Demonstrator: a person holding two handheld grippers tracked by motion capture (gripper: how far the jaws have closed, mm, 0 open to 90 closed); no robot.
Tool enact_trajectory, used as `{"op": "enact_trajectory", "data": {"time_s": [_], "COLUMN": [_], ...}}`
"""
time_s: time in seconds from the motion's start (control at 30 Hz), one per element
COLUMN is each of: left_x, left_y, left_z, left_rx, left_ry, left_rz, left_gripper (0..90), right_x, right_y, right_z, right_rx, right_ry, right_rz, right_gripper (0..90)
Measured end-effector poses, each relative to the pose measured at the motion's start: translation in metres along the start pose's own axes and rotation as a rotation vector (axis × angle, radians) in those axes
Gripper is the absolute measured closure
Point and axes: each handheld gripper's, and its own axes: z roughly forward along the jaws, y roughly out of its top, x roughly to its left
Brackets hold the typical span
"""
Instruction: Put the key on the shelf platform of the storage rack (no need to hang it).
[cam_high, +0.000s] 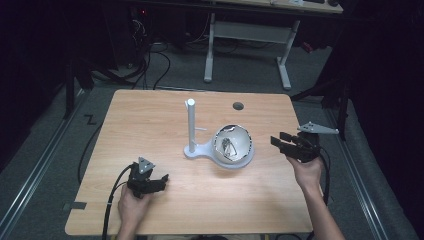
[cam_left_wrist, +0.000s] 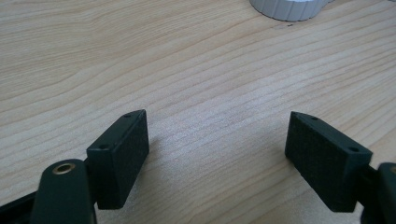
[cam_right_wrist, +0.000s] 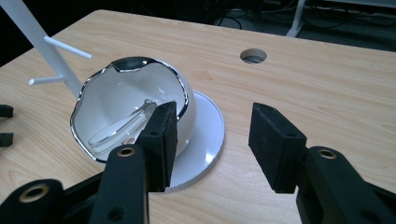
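A white bowl (cam_high: 233, 144) with a wavy silver rim sits on the round plate of a white stand (cam_high: 191, 127), whose upright post carries small pegs. A shiny metal piece (cam_right_wrist: 122, 126) lies inside the bowl (cam_right_wrist: 116, 93). My right gripper (cam_high: 276, 141) hovers just right of the bowl, pointing at it, jaws open and empty (cam_right_wrist: 213, 109). My left gripper (cam_high: 161, 181) rests low over the near left of the table, also open with bare wood between its jaws (cam_left_wrist: 217, 116). The edge of the stand's plate (cam_left_wrist: 287, 9) shows at the top of the left gripper view.
The wooden table (cam_high: 150, 120) has a round cable hole (cam_high: 238, 106) at the back right. A cable (cam_high: 112, 200) trails from the left gripper off the front edge. Dark floor, cables and a desk frame (cam_high: 247, 45) lie beyond the table.
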Motion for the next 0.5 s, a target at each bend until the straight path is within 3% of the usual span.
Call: {"op": "enact_trajectory", "data": {"time_s": [0.5], "left_x": [0.000], "left_y": [0.000], "left_z": [0.000], "left_rx": [0.000], "left_ry": [0.002], "left_rz": [0.000], "left_gripper": [22.0], "right_x": [0.001], "right_y": [-0.016], "right_z": [-0.023], "right_rx": [-0.020], "right_ry": [-0.008], "right_rz": [0.005], "right_gripper": [52.4]}}
